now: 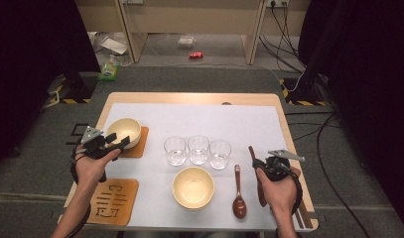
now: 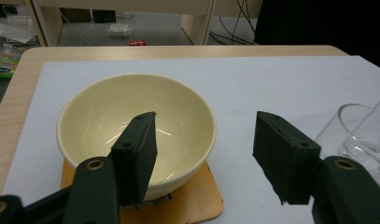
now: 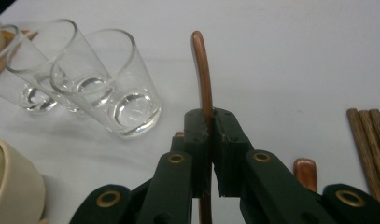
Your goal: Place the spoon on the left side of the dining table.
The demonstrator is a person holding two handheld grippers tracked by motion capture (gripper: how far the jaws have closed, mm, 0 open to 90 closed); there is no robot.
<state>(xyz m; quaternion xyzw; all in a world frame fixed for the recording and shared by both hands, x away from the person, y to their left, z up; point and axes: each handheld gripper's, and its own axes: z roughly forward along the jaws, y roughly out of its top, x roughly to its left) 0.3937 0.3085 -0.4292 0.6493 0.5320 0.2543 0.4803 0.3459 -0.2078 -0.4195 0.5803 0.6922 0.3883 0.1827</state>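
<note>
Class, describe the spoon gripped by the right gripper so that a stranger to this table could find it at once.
Start at the white mat on the wooden table, then go to its right side, past the three glasses. There the right gripper is shut on a thin brown wooden spoon. A second spoon lies flat beside the near bowl; this one is pinched by its handle.

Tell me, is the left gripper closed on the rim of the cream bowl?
No, the left gripper stands open: one jaw hangs over the cream bowl, the other beside it.

A cream bowl sits upright on a wooden coaster; a slim brown spoon is lifted.
</note>
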